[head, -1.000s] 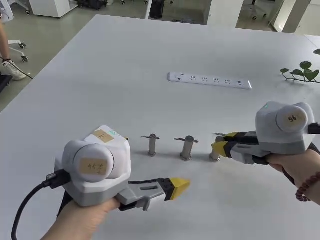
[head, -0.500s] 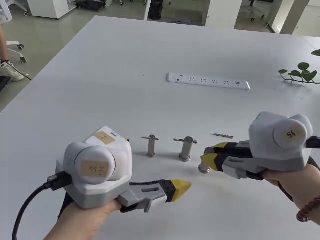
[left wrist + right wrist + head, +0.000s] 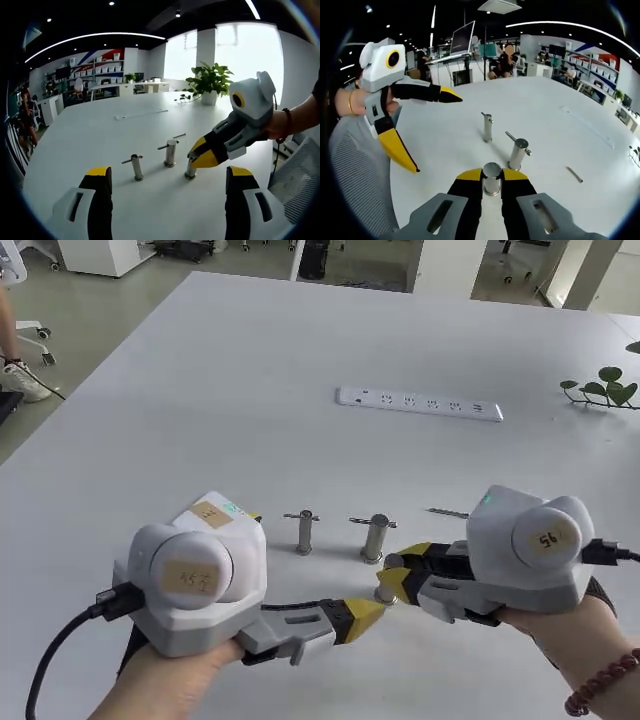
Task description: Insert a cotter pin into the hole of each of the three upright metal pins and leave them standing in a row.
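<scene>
Head view: the yellow-tipped right gripper (image 3: 398,570) seems clamped on a short bare steel pin (image 3: 391,562), just beside a cotter-pinned steel pin (image 3: 373,537) on the white tabletop (image 3: 250,390).

Left gripper view: the left gripper (image 3: 167,172) has its jaws wide apart.

Right gripper view: the jaws squeeze the bare pin, which stands upright.

A round sticker (image 3: 548,539) on the rear housing of the right gripper (image 3: 395,578), at about four o'clock in the head view, carries a handwritten number that reads as 56, though its last digit is not certain. A second sticker (image 3: 192,578) on the left gripper (image 3: 362,612), at about eight o'clock, bears handwritten marks too scrawled to read. A small tan label (image 3: 209,512) on top of that gripper has faint writing, likewise illegible.
</scene>
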The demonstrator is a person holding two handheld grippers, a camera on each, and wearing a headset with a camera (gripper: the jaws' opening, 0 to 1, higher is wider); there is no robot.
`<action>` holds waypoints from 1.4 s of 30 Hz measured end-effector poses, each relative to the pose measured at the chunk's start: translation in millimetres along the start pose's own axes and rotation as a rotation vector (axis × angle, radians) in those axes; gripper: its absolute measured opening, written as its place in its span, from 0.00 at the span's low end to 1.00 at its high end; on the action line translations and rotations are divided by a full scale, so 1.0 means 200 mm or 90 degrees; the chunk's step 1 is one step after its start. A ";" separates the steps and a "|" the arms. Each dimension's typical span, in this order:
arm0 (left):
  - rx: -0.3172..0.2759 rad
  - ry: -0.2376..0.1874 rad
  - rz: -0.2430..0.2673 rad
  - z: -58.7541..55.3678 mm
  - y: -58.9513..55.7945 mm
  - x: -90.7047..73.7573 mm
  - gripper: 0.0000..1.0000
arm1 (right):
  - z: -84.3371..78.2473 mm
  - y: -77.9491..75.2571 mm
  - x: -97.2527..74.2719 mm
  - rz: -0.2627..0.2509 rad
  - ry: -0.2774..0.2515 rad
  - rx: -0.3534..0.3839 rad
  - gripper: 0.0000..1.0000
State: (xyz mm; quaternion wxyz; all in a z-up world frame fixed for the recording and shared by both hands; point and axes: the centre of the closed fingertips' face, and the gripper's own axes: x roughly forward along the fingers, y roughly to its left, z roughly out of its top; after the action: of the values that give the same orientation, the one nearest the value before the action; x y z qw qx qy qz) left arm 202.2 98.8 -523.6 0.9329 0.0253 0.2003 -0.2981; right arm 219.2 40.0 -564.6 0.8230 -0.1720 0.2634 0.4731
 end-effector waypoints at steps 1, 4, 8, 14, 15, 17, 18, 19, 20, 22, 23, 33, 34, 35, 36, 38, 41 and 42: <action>0.000 0.000 0.000 0.00 0.00 0.00 0.94 | 0.00 0.01 0.00 0.000 -0.001 -0.001 0.08; 0.001 0.001 -0.001 0.00 0.00 0.00 0.94 | 0.00 0.01 0.02 0.002 -0.004 0.004 0.08; 0.003 -0.001 -0.003 0.01 -0.01 0.00 0.94 | 0.01 0.02 0.02 0.004 -0.007 -0.006 0.08; 0.009 0.001 -0.005 0.01 -0.01 0.00 0.94 | 0.00 0.02 0.01 0.006 -0.014 -0.004 0.08; 0.010 0.002 -0.005 0.00 -0.02 0.00 0.94 | 0.00 0.02 0.01 0.007 -0.017 -0.005 0.08; 0.011 0.005 -0.006 0.00 -0.02 0.00 0.94 | 0.00 0.03 0.01 0.011 -0.018 -0.006 0.09; 0.011 0.005 -0.006 0.00 -0.02 0.00 0.94 | 0.00 0.03 0.01 0.013 -0.017 -0.006 0.09; 0.011 0.006 -0.007 0.00 -0.02 0.00 0.94 | 0.00 0.02 0.02 0.015 -0.017 -0.006 0.09; 0.011 0.006 -0.007 0.00 -0.02 0.00 0.94 | 0.01 0.03 0.02 0.016 -0.019 -0.005 0.09; 0.011 0.008 -0.009 0.00 -0.03 0.00 0.94 | 0.00 0.03 0.02 0.016 -0.018 -0.002 0.11; 0.013 0.009 -0.010 -0.01 -0.03 0.00 0.95 | -0.01 0.03 0.03 0.018 -0.013 0.002 0.12; 0.012 0.009 -0.004 -0.01 -0.02 0.00 0.95 | -0.01 0.06 0.01 0.045 -0.018 0.040 0.21; 0.013 0.009 -0.003 0.00 -0.02 0.00 0.95 | -0.01 0.06 0.00 0.047 -0.020 0.040 0.21; 0.013 0.009 -0.003 0.00 -0.02 0.00 0.94 | -0.01 0.06 -0.01 0.048 -0.022 0.044 0.22; 0.012 0.008 -0.003 0.00 -0.02 0.00 0.94 | 0.00 0.06 -0.02 0.051 -0.021 0.053 0.23; 0.010 0.006 -0.001 0.00 -0.01 0.00 0.94 | 0.01 0.03 -0.04 0.050 -0.032 0.072 0.26; 0.010 0.005 0.000 0.00 -0.01 0.00 0.95 | 0.02 0.00 -0.08 0.048 -0.035 0.081 0.30; 0.011 0.005 0.000 0.00 -0.01 -0.01 0.95 | 0.02 -0.01 -0.09 0.048 -0.036 0.084 0.31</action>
State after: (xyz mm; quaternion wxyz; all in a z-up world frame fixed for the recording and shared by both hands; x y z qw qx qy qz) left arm 200.3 97.3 -522.5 0.9320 0.0342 0.2012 -0.2995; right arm 214.4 28.4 -551.0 0.8210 -0.0942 0.2772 0.4902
